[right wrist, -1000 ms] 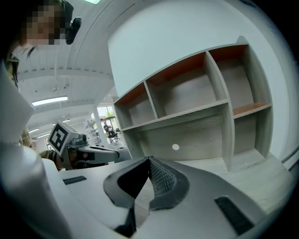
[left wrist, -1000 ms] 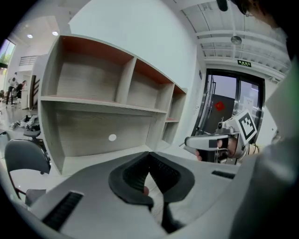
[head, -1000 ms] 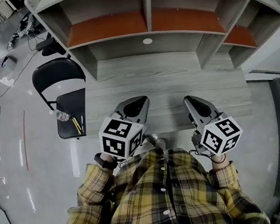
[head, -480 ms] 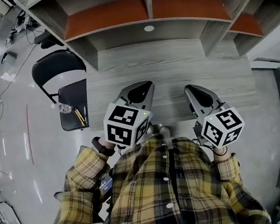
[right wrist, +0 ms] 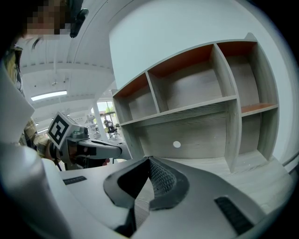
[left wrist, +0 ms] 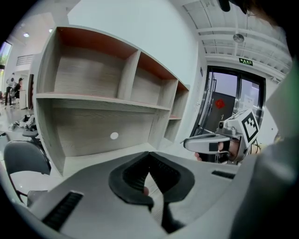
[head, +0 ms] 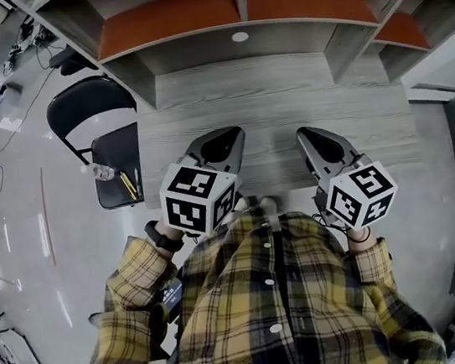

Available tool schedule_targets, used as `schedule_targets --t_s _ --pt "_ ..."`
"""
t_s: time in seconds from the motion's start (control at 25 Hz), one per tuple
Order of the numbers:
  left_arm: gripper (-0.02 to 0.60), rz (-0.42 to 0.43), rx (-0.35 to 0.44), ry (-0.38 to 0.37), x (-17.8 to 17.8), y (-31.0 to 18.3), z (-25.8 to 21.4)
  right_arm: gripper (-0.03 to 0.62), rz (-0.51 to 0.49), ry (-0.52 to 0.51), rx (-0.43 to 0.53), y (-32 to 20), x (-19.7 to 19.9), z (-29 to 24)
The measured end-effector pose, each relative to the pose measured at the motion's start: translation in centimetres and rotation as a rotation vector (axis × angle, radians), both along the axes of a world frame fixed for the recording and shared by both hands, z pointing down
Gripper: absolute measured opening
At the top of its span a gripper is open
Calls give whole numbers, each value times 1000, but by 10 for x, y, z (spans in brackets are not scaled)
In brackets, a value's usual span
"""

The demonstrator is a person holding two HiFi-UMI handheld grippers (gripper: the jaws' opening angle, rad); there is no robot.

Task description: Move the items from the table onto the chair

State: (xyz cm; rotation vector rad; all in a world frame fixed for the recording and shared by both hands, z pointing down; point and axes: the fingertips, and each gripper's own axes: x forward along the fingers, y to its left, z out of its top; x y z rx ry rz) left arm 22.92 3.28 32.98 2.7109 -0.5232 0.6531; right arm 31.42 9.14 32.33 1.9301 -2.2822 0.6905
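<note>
Empty wooden shelf unit [head: 169, 20], glossy floor [head: 29, 274]

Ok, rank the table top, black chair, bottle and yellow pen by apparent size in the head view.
1. Table top
2. Black chair
3. Bottle and yellow pen: both tiny, too alike to rank.

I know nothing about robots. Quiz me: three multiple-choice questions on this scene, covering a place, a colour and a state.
1. Where is the small bottle? A table; B chair seat; C shelf.
2. The chair's colour? A black; B white; C red.
3. The left gripper and right gripper are: A wide open; B shut, empty; C gripping pens.
Answers: B, it lies on the seat; A, back and seat are black; B, each gripper's pads meet with nothing between.
</note>
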Motion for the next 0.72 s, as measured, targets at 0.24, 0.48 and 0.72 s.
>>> schedule_targets --t_s 0.24,0.48,0.72 --pt "5 -3 -8 0 -1 -7 3 17 -15 -3 -22 -8 -5 6" --pt "5 8 -12 -12 5 -8 7 17 -23 -7 -31 -10 -4 9" --pt "5 -1 -5 -16 5 -13 9 17 -28 -15 -31 -13 -3 14"
